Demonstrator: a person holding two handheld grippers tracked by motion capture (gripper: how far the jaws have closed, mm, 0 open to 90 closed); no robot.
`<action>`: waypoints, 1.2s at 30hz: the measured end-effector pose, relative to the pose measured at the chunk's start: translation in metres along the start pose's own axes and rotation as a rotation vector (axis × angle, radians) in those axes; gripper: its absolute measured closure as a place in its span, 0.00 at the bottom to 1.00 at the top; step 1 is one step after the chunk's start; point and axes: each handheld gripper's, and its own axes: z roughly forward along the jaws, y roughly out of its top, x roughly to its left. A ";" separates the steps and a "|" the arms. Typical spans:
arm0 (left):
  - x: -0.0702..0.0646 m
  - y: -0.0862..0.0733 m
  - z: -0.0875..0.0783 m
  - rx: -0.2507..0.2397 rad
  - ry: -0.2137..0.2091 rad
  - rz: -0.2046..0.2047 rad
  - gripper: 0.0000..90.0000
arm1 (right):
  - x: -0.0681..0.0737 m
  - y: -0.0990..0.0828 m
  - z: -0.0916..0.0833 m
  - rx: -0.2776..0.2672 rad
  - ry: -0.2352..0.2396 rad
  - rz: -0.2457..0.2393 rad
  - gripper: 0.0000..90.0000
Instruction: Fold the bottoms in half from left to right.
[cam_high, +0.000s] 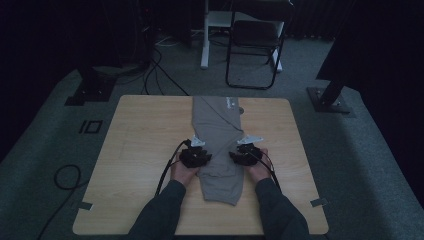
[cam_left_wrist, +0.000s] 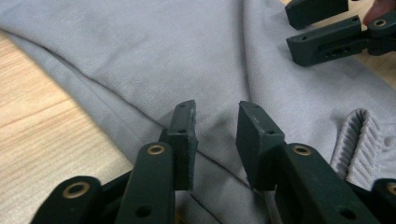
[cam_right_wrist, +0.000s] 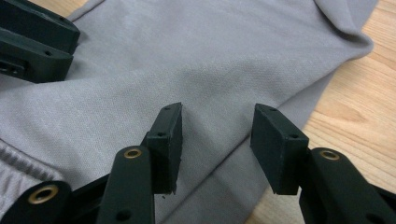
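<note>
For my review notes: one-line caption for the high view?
Left gripper and right gripper, jaws open, flank folded grey trousers on a wooden table.

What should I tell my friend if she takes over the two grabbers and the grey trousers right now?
Left gripper: jaws open over the left edge of the grey trousers, nothing pinched.
Right gripper: jaws open over the right edge, near where cloth meets the table, nothing pinched.
Trousers: folded into one long strip down the middle of the table, ribbed cuff at the near end.
Done: the lengthwise fold.
Left: probably grip both edges and fold the strip shorter.
</note>
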 end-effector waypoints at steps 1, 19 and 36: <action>0.001 0.001 -0.001 0.001 0.001 -0.006 0.74 | 0.000 0.000 0.000 0.000 0.000 0.000 0.60; -0.010 -0.038 -0.061 -0.042 -0.120 -0.001 0.64 | 0.045 -0.023 -0.038 -0.047 0.175 -0.084 0.58; -0.041 -0.045 -0.076 -0.073 -0.125 0.135 0.91 | 0.058 -0.037 -0.070 -0.068 0.204 -0.137 0.91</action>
